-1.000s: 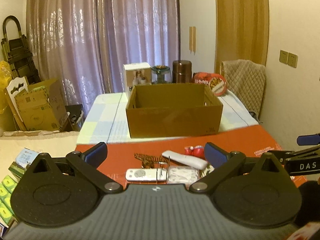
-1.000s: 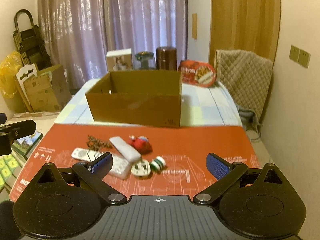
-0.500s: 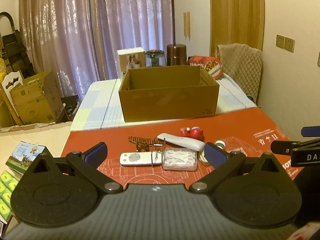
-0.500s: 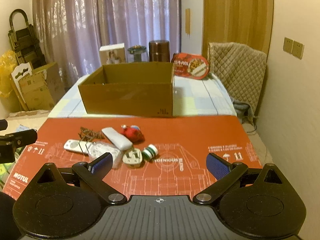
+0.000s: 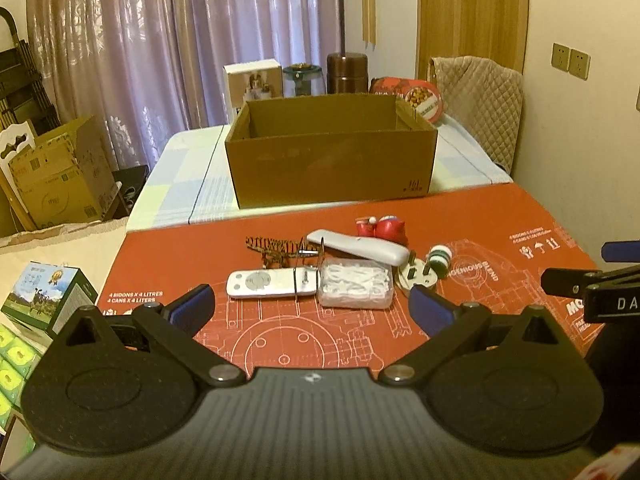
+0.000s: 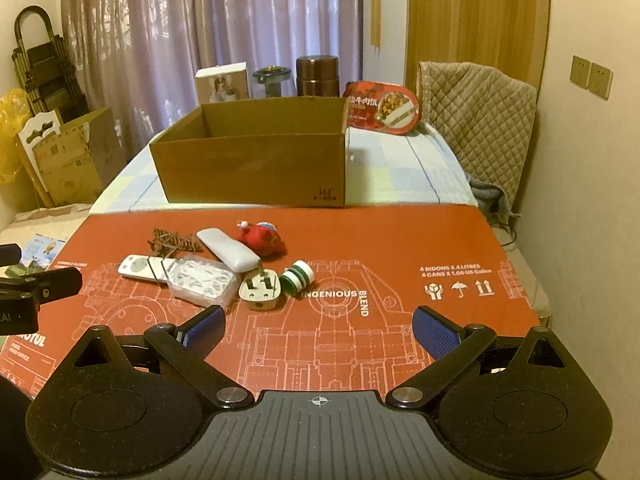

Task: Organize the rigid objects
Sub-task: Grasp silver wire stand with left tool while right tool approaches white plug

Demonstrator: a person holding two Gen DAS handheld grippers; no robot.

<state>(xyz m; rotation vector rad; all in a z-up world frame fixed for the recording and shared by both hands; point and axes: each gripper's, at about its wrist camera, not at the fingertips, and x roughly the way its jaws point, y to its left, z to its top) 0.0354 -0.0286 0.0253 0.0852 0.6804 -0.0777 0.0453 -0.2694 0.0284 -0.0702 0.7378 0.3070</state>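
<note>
Small objects lie clustered on a red mat (image 6: 400,248): a white remote (image 5: 272,283), a clear box of white bits (image 5: 355,283), a long white case (image 5: 358,246), a tiger-striped toy (image 5: 276,246), a red toy (image 6: 262,238), a white plug (image 6: 259,289) and a green-and-white spool (image 6: 296,277). An open cardboard box (image 5: 332,160) stands behind them, seemingly empty inside. My left gripper (image 5: 312,310) is open and empty, just in front of the cluster. My right gripper (image 6: 320,326) is open and empty, in front and right of it.
Behind the box stand a white carton (image 6: 222,82), a glass jar (image 6: 272,80), a brown canister (image 6: 318,76) and a red food tray (image 6: 384,110). A quilted chair (image 6: 480,120) is at the right. Cardboard boxes (image 5: 60,176) sit on the floor at left.
Both grippers have risen and tilted down, so the mat and objects sit higher and fuller in view. Both jaws stay open and empty. No object has moved.
</note>
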